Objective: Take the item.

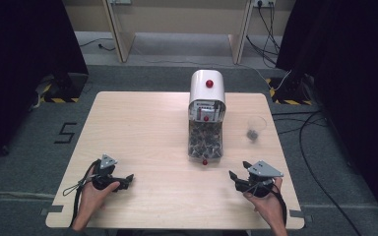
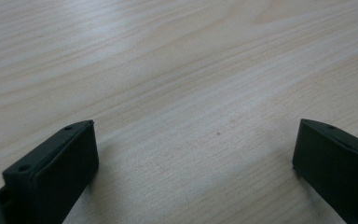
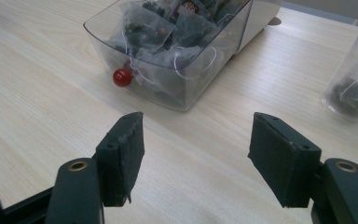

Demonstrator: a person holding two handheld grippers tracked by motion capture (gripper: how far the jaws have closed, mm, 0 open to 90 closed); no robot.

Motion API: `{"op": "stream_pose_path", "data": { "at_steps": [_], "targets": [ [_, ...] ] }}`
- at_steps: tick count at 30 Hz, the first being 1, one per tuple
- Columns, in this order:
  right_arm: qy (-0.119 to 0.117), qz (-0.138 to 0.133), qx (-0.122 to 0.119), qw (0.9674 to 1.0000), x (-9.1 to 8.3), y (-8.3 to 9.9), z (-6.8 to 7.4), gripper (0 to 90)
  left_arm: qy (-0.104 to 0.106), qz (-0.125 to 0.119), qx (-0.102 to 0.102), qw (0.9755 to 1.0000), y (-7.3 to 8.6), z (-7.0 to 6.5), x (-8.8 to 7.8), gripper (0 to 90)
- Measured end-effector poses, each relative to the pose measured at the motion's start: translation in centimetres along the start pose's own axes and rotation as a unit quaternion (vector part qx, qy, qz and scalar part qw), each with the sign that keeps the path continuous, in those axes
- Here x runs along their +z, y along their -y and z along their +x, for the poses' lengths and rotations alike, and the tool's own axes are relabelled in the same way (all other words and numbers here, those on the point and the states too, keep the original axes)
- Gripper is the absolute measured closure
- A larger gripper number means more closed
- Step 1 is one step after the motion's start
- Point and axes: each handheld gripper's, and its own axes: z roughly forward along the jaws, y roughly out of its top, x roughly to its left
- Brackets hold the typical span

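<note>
2 spread grippers; cup [image 3: 354, 88] cut off, contents perhaps a tea bag.

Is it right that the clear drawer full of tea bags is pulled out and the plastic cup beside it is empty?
Not quite. The drawer is pulled out and full, but the cup is not empty: the right gripper view shows something dark, apparently a tea bag, at its bottom.

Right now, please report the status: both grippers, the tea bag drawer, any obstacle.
Left gripper open, empty. Right gripper open, facing clear drawer of tea bags. Plastic cup stands to the drawer's right, apart. Nothing between.
</note>
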Motion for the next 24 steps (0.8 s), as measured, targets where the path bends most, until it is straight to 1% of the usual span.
{"op": "stream_pose_path", "data": {
  "at_steps": [5,12,24],
  "targets": [
    [0.000,0.007,0.003,1.0000,-0.3,0.6,0.1,33.3,0.000,0.000,0.000,1.0000,0.0,0.0,0.0,0.0],
    [0.001,0.010,0.010,0.9999,-0.7,1.2,0.4,31.3,0.000,0.000,0.000,1.0000,0.0,0.0,0.0,0.0],
    [0.002,0.027,0.014,0.9996,-0.8,2.0,0.8,25.0,0.000,0.000,0.000,1.0000,0.0,0.0,0.0,0.0]
  ]
}}
